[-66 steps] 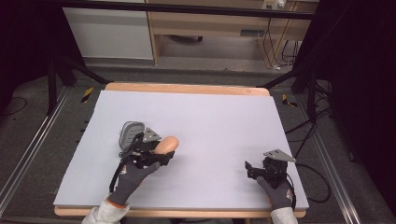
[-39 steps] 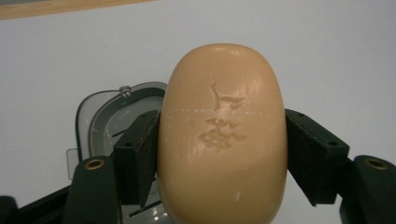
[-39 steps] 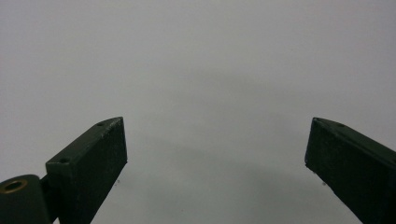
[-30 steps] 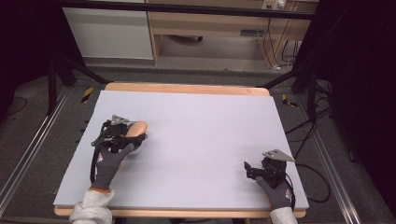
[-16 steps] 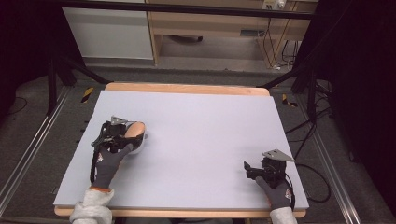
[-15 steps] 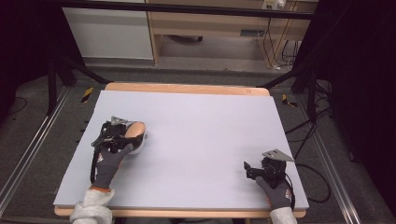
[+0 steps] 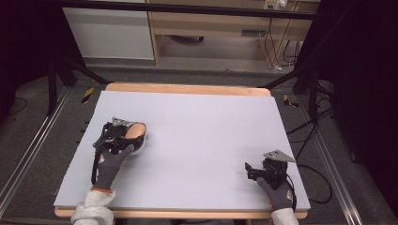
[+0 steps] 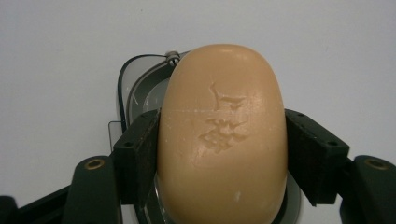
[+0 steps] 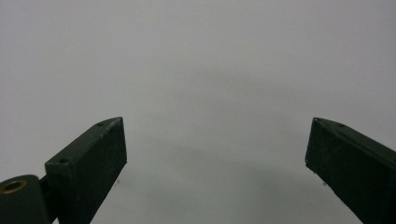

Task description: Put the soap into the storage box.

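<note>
While my left tongs clamp the soap across its middle above the dish, I judge it slick, so a mid-waist grip suits. My right tongs gape wide at four o'clock on the table.

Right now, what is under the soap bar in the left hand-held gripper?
A clear, grey-tinted dish sits under the soap bar, which the left hand-held gripper clamps by its sides. The dish's rim shows at upper left; the soap covers most of its floor, so contact cannot be judged.

Pale grey table with wooden edge; beyond it, a wooden shelf and cables.
</note>
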